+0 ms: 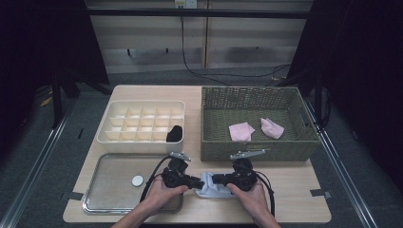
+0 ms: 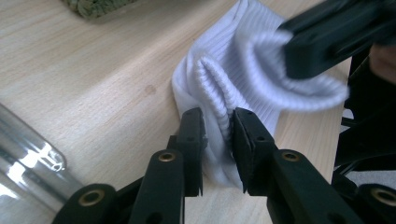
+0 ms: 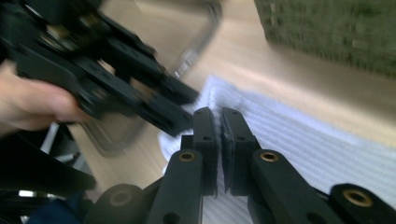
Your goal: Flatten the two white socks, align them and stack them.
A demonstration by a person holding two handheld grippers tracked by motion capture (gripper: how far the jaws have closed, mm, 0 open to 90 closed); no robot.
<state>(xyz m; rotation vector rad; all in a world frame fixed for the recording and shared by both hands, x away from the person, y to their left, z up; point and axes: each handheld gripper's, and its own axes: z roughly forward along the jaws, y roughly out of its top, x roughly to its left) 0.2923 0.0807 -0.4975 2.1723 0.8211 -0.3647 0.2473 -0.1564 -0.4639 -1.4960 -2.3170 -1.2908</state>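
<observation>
Both tools grip one white ribbed sock [image 1: 212, 185] lying on the desk [image 1: 294, 190] at six o'clock: the left tool [image 2: 218, 128] pinches a fold, and the right tool [image 3: 218, 122] is nearly closed on its fabric.

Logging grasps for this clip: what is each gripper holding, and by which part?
Both hold the white sock lying on the table. The left gripper pinches a fold of its ribbed cuff; the right gripper is shut on a thin layer of its fabric from the opposite side.
</observation>
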